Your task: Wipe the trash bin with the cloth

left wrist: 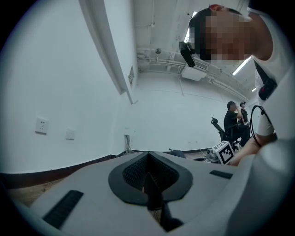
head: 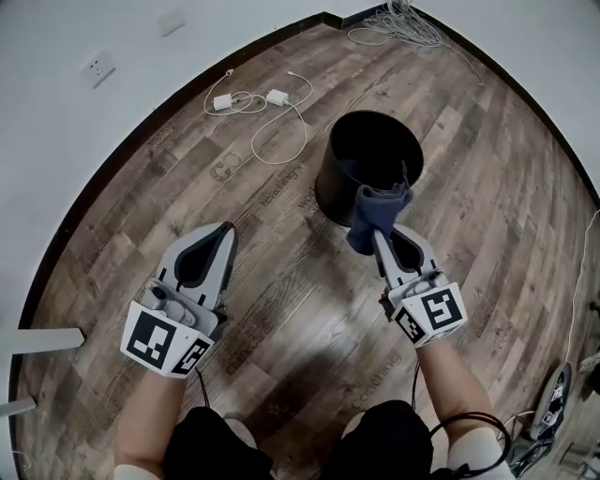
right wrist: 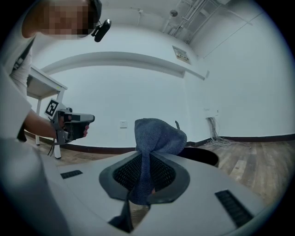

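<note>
A black round trash bin (head: pixel 349 192) stands upright on the wood floor, ahead of me and slightly right. My right gripper (head: pixel 379 237) is shut on a dark blue cloth (head: pixel 376 211), which bunches up against the bin's near rim. In the right gripper view the cloth (right wrist: pixel 156 136) rises from between the jaws, with the bin rim (right wrist: pixel 203 156) just behind it. My left gripper (head: pixel 224 234) hovers over bare floor to the bin's left, shut with nothing in it. Its pads meet in the left gripper view (left wrist: pixel 148 174).
White chargers with looped cables (head: pixel 253 101) lie on the floor beyond the bin, near a wall socket (head: pixel 97 67). A cable bundle (head: pixel 405 24) sits in the far corner. A white furniture edge (head: pixel 37 342) is at my left. A seated person (left wrist: pixel 233 123) is far off.
</note>
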{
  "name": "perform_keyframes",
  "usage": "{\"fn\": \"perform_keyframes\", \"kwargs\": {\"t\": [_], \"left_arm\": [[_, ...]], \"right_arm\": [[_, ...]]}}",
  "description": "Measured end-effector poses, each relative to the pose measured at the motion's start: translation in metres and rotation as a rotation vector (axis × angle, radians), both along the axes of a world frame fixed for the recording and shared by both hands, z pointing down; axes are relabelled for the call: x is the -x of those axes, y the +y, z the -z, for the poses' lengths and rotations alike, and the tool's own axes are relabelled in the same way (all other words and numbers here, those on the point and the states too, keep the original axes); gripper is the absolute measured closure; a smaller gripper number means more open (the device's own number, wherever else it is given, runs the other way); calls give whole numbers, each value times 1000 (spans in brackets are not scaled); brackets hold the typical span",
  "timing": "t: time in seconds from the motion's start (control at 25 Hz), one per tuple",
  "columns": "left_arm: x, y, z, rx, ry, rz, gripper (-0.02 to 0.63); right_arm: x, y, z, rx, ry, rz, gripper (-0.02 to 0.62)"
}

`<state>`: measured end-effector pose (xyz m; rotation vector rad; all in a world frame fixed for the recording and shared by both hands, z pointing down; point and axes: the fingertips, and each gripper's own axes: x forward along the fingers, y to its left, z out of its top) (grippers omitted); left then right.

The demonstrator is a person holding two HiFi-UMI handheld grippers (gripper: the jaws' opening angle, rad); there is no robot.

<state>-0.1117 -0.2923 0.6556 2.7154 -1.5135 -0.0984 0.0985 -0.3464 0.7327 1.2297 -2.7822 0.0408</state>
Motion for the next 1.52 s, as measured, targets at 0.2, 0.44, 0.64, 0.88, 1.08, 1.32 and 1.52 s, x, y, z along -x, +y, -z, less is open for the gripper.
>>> {"fn": "perform_keyframes", "kwargs": {"t": [0.2, 0.44, 0.64, 0.88, 1.08, 1.32, 1.52], "left_arm": [[11, 2, -5, 8, -20, 24, 595], [19, 5, -13, 35, -11, 33, 595], [20, 2, -19, 53, 3, 29, 595], [16, 0, -24, 59, 15, 19, 595], [5, -1, -29, 63, -1, -3, 595], [-8, -2, -33, 70, -8, -25, 595], [-17, -1, -35, 78, -25, -47, 595]], "right_arm": [[70, -13, -29, 26, 22, 146, 551], [116, -44, -67, 112, 47, 187, 551], [133, -71, -90, 154, 106, 163, 551], [118, -91, -99, 201, 116, 33, 551], [91, -83, -103, 188, 128, -24, 551], [47, -78, -101, 170, 115, -76, 551], [11, -69, -105, 155, 117, -90, 551]]}}
